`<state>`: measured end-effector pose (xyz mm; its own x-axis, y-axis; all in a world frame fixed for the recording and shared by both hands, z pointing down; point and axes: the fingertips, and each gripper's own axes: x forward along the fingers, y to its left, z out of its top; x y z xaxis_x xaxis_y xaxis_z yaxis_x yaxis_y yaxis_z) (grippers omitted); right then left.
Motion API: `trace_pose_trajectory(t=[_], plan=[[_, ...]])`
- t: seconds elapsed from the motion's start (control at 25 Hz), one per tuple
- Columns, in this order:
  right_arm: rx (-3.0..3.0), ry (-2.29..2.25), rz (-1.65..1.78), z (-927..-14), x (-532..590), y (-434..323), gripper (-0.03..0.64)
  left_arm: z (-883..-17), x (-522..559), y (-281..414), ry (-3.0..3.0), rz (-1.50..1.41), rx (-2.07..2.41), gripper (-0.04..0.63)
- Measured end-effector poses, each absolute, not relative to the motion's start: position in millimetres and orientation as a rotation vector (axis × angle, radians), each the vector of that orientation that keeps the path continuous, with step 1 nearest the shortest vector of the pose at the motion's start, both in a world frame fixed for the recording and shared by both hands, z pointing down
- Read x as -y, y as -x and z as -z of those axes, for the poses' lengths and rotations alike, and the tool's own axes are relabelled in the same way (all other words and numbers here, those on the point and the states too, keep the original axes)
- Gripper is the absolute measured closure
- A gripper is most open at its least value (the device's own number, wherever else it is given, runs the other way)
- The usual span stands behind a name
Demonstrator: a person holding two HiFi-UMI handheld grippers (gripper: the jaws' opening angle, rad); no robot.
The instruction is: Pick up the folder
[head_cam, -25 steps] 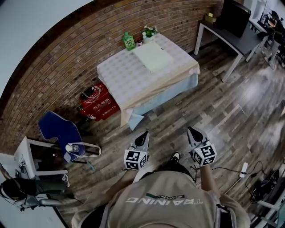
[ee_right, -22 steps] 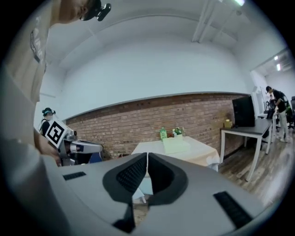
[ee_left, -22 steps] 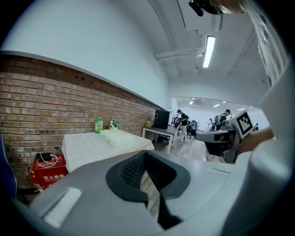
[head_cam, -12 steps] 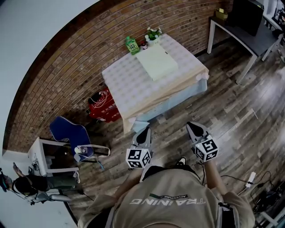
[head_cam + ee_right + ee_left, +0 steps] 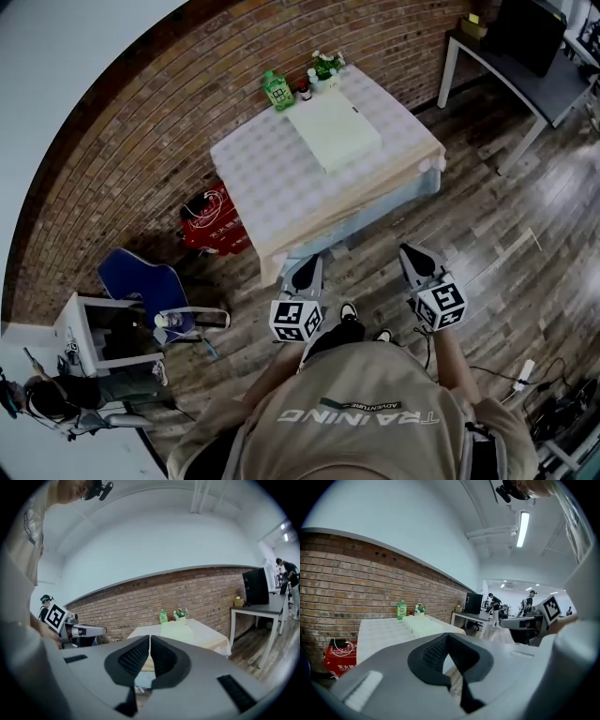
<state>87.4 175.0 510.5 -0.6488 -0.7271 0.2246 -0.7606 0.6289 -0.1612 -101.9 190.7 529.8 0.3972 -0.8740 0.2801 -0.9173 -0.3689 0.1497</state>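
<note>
1. Pale green and plain, the folder (image 5: 333, 127) is a flat, closed rectangle lying in the upper middle of the head view. It lies at a slant on the far half of the tabletop (image 5: 267, 183).
2. A light chequered cloth covers that tabletop, and a beige hem hangs over its near edge.
3. A green bottle (image 5: 274, 90) and a small potted plant (image 5: 323, 68) stand just beyond the folder's far end, close to the brick wall (image 5: 131, 141).
4. The left claw (image 5: 307, 272) sits at lower centre over the wooden floor (image 5: 487, 225). Its jaws are pressed together with nothing between them, and it is well apart from the folder.
5. The right claw (image 5: 417, 261), to the right of it, is likewise pressed together and empty. It points towards the tabletop's near edge.
6. A red crate (image 5: 217, 225) sits on the floor at the tabletop's left side, and a blue chair (image 5: 141, 281) stands further towards the lower left.
</note>
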Motion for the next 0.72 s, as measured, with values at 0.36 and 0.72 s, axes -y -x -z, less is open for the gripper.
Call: trace_pose_trajectory(t=[0.36, 0.72], plan=[[2.623, -1.416, -0.328, -497, -132, -66, 0.603, -521, -109, 120, -2.491, -0.174, 1.417, 0.589], [2.577, -1.498, -0.381, -508, -105, -63, 0.603, -542, -59, 115, -2.498, -0.199, 1.330, 0.589]])
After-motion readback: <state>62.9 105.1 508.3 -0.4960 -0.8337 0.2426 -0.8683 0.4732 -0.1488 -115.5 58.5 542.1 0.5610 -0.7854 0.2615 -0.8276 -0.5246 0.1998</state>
